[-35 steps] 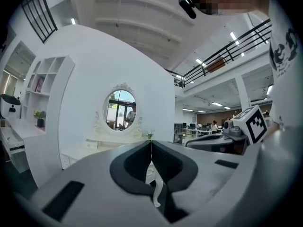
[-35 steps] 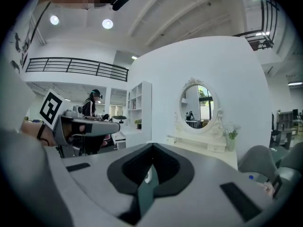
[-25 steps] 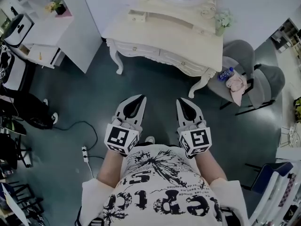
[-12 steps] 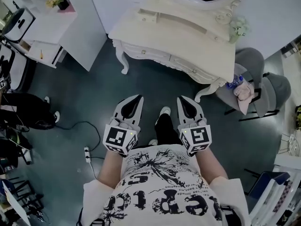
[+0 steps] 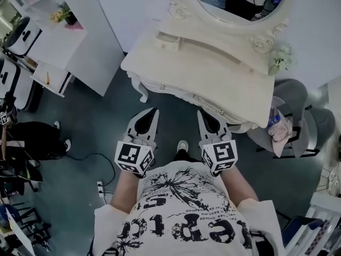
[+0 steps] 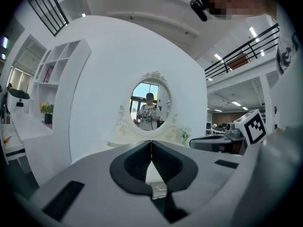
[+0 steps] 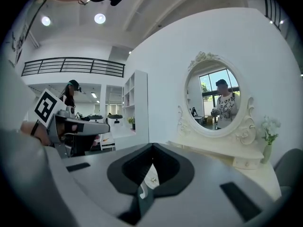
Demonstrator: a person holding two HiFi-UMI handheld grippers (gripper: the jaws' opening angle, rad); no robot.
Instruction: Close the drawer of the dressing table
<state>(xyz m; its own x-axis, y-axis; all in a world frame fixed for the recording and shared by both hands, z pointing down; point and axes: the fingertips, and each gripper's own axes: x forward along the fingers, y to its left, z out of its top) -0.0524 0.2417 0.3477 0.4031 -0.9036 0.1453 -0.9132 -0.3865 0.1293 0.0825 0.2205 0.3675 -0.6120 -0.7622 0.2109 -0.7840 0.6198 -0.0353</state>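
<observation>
A cream dressing table with an oval mirror stands just ahead in the head view. Its front drawers carry small knobs; from above I cannot tell which one stands out. My left gripper is shut and empty, its tip just short of the table's front edge. My right gripper is also shut and empty, at the front edge beside a knob. In the left gripper view the shut jaws point level at the mirror. The right gripper view shows shut jaws with the mirror to the right.
Grey chairs with a bottle and pink cloth stand right of the table. White shelving is at the left. A power strip and cable lie on the floor. A flower vase stands on the tabletop.
The person has walked toward the dressing table with both grippers held out front. The table has come from well ahead to right at the gripper tips. Both grippers stayed shut.
</observation>
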